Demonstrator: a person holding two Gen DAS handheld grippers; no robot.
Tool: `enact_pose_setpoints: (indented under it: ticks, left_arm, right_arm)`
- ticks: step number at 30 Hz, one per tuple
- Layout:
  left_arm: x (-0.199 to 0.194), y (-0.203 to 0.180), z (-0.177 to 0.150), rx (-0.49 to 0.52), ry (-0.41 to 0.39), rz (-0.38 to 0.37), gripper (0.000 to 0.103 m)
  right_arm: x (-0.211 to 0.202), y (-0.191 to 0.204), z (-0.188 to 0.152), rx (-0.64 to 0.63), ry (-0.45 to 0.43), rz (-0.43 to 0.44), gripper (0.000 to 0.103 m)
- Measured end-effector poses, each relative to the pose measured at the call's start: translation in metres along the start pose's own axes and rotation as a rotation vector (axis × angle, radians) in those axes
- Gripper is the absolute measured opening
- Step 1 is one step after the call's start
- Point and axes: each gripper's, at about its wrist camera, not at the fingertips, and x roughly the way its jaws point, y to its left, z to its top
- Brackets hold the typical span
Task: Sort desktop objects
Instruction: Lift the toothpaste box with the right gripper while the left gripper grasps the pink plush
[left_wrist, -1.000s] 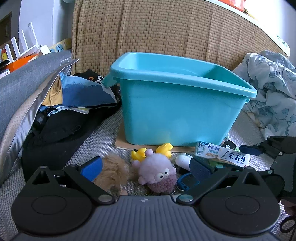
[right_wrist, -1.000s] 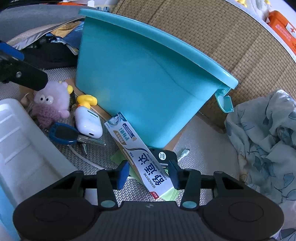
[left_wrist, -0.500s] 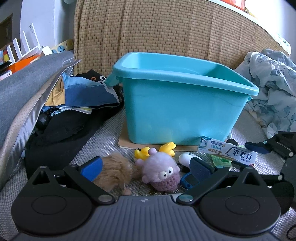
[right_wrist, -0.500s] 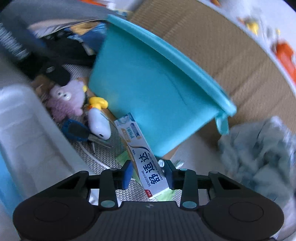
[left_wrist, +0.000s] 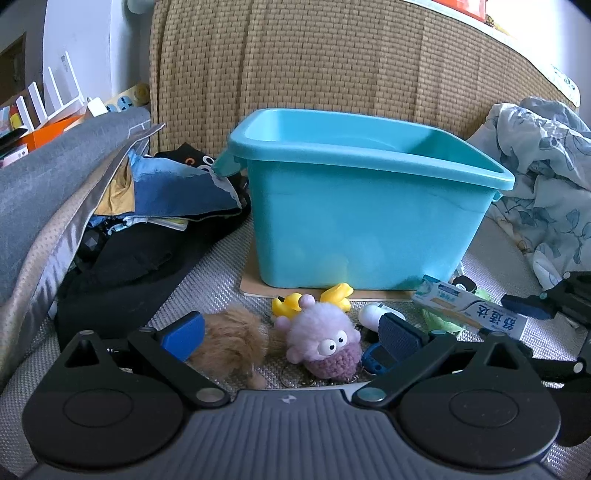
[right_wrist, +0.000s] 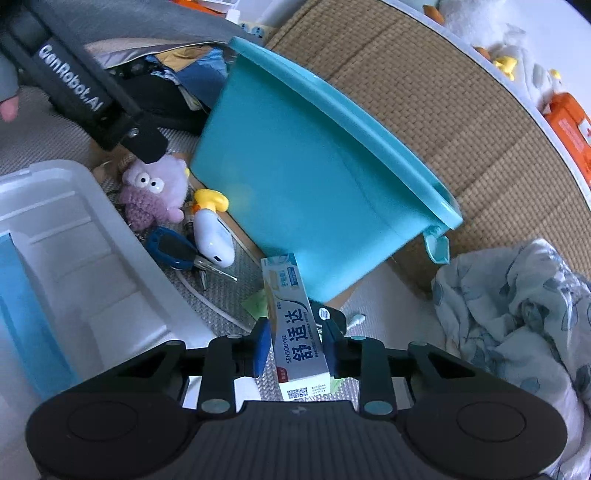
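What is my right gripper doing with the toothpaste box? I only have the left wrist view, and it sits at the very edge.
Observer: The right gripper has just been closing, and both pads now press the long sides of the toothpaste box, near the end with the printed code.
Operator: Anything beside it that I can't see?
Observer: Yes, a white plastic container sits to the left in the right wrist view, just past the key with the blue head.

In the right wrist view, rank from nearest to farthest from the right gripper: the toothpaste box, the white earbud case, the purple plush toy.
1. White-and-blue toothpaste box: between the right gripper's pads.
2. Glossy white earbud case: ahead, to the left.
3. Fluffy purple plush toy: farther left, beside the teal plastic bin.
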Motion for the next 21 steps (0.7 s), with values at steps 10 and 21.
enact_pose_setpoints:
  ticks: [10,21]
  left_arm:
    - [0.000,-0.002,0.000,0.010,-0.001,-0.002,0.103]
    - [0.001,-0.004,-0.001,0.025,0.001,-0.012,0.103]
  right_arm:
    - [0.018,-0.009,-0.010,0.088,0.076,0.047,0.033]
    - [0.026,-0.002,-0.007,0.106,0.103,0.038,0.035]
